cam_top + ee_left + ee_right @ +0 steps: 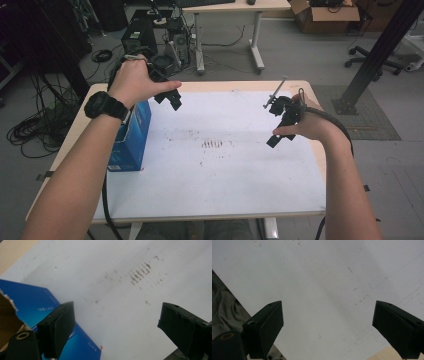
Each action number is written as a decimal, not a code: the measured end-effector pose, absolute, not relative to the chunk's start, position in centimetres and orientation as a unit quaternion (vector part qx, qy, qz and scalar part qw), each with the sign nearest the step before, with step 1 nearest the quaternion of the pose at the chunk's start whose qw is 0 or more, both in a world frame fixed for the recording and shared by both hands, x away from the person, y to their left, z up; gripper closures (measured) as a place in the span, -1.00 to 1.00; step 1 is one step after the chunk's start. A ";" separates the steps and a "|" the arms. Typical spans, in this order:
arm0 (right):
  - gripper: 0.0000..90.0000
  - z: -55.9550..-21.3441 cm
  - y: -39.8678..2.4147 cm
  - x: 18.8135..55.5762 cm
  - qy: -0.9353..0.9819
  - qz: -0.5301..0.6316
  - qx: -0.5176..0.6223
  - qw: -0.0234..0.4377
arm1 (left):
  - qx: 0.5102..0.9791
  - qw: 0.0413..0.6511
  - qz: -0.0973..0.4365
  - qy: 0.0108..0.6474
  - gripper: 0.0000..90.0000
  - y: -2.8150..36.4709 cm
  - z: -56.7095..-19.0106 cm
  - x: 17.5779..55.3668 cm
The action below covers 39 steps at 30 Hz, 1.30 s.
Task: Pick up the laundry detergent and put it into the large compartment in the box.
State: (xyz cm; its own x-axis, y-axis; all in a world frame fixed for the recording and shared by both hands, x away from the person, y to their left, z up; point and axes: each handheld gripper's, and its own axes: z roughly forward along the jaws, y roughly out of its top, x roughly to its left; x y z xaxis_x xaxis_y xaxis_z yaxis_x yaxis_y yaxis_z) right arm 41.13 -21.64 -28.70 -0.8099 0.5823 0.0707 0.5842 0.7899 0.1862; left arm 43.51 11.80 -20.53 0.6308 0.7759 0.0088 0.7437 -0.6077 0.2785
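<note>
1. Blue box (132,137) stands upright on the table (310,90) at its left edge, about midway along that edge; top looks torn open, brown cardboard inside shows in the left gripper view (7,315).
2. White sheet (225,170) covers most of the table, wood rim bare around it. Patch of small brown marks (212,144) near the sheet's middle, also seen in the left gripper view (140,272).
3. Left gripper (170,97) held in the air above the box's far end, near the far-left corner, jaws wide apart, nothing between them; one jaw overlaps the box in its own view.
4. Left hand (134,82) wraps the gripper, black wristwatch (103,106) on the wrist.
5. Right gripper (280,131) held above the right side of the sheet, near the right edge, jaws wide apart, empty; bare sheet below.
6. Right hand (307,125) grips it, cable (340,129) loops over the forearm.
7. Floor behind the table: computer towers (155,37), cable coils, cardboard box (325,15).
</note>
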 end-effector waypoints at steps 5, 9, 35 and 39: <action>-0.78 -28.7 -21.6 41.2 -0.946 -0.101 -0.307 0.004 | 0.897 0.119 0.059 0.421 -0.69 11.1 -21.3 43.6; -0.78 -28.7 -21.5 41.2 -0.946 -0.101 -0.307 0.006 | 0.898 0.116 0.058 0.421 -0.70 10.8 -21.9 43.7; -0.78 -28.9 -21.6 41.2 -0.946 -0.101 -0.307 0.007 | 0.897 0.106 0.052 0.425 -0.74 10.6 -22.0 43.7; -0.78 -28.9 -21.6 41.1 -0.946 -0.100 -0.309 0.007 | 0.898 0.108 0.050 0.424 -0.74 10.6 -21.9 43.6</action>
State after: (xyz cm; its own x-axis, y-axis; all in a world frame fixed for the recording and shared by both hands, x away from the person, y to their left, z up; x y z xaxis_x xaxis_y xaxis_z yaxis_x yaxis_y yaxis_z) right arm 41.12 -21.58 -28.92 -0.8095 0.5823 0.0754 0.5851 0.7895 0.1854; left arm 43.62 10.65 -21.88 0.6346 0.7729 -0.0017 0.7511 -0.6162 0.2372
